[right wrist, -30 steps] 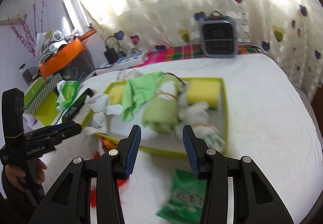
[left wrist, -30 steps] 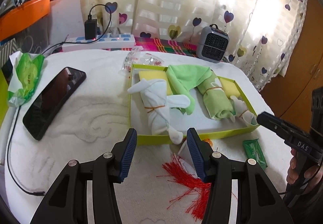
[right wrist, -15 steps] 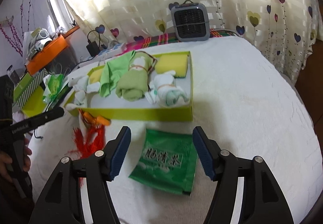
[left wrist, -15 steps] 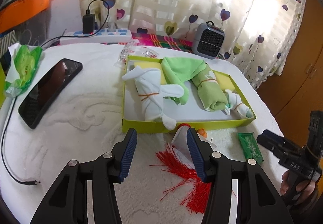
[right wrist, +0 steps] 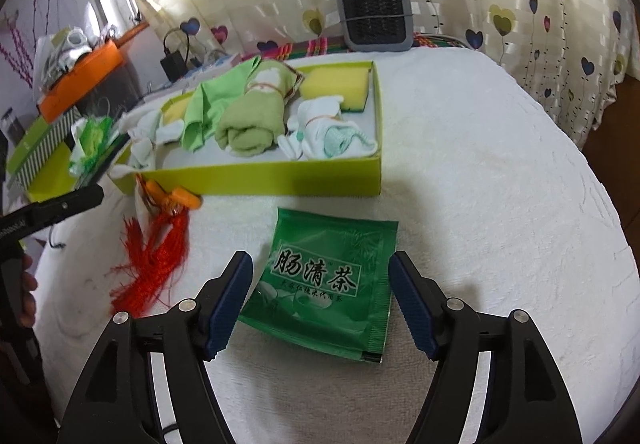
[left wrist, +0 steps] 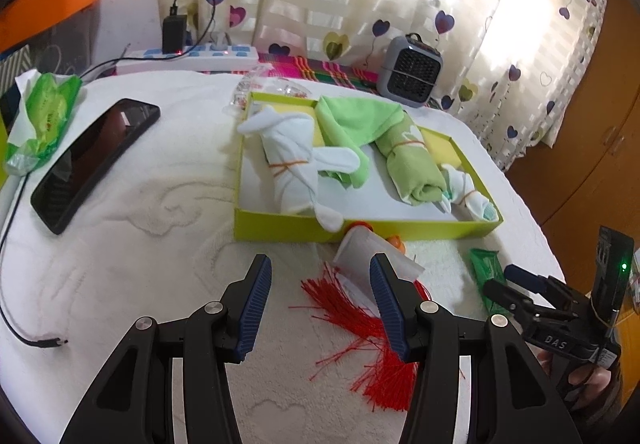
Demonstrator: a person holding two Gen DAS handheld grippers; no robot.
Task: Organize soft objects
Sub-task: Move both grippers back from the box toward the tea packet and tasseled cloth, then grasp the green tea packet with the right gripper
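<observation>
Right now my right gripper [right wrist: 320, 304] is opening around the green tea sachet [right wrist: 324, 284], flat on the bed [right wrist: 500, 184] before the tray [right wrist: 280, 178]; pads not touching. Left gripper [left wrist: 318, 304] gapes, empty, farther off.

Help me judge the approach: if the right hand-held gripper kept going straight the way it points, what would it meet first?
Most likely the green tea sachet, lying flat on the white cloth between the right hand-held gripper jaws, which are opening and not touching it. Nothing else seems to be in the way, though depth is uncertain.
</observation>
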